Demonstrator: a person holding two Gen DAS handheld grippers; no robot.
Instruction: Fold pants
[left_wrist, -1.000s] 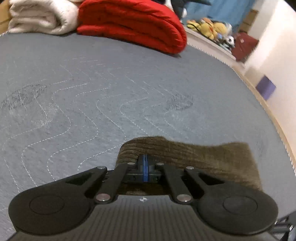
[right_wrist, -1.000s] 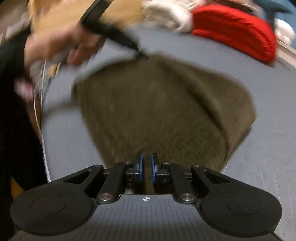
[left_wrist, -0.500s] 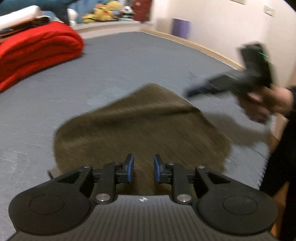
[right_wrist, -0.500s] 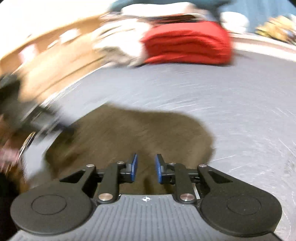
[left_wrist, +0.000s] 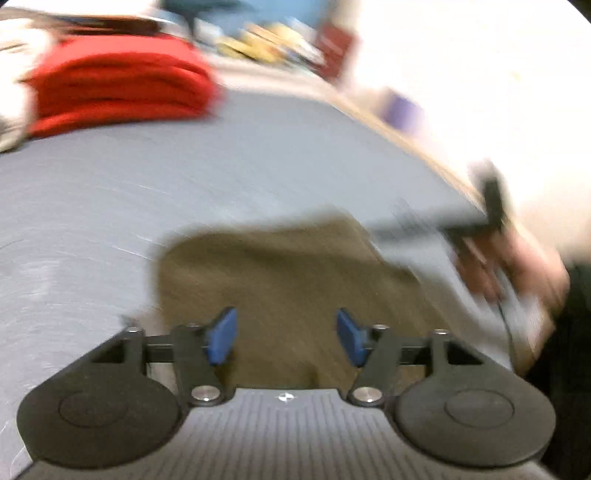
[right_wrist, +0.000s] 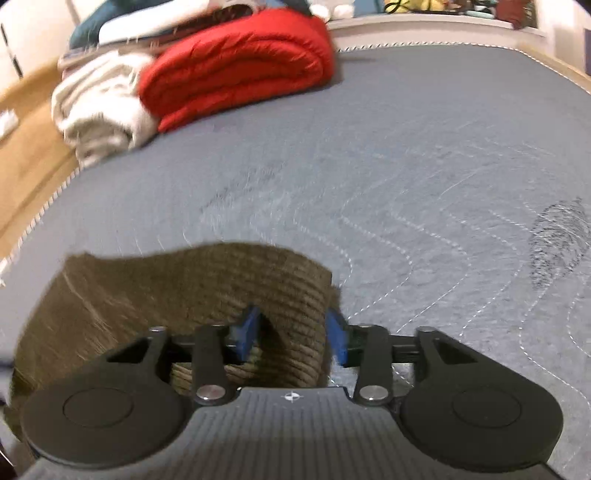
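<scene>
On the grey quilted bed (right_wrist: 406, 155), the olive-brown corduroy pants (right_wrist: 207, 291) lay folded into a compact bundle near the near edge, well apart from the bedding at the far side. Left hand-held gripper (left_wrist: 287, 334): jaws had just been opening and stood wide apart, the blue pads (left_wrist: 221, 334) clear of the cloth, which showed flat on the bed beyond and between them. Right hand-held gripper (right_wrist: 293, 334): jaws had likewise just been opening and stood apart; a raised fold of the pants sat between its blue fingertips (right_wrist: 245, 332), the cloth lying close against both, though the pads did not appear to press on it. In the left wrist view, heavily blurred, the right hand-held gripper appeared at the right as a dark streak carried by the person's hand (left_wrist: 509, 269), just beside the right edge of the pants. Far left on the bed: a folded red quilt (right_wrist: 240, 66) touching a rolled cream blanket (right_wrist: 96, 107). Stitched wavy lines and a dark scuffed patch (right_wrist: 557, 243) marked the bed cover to the right of the pants
</scene>
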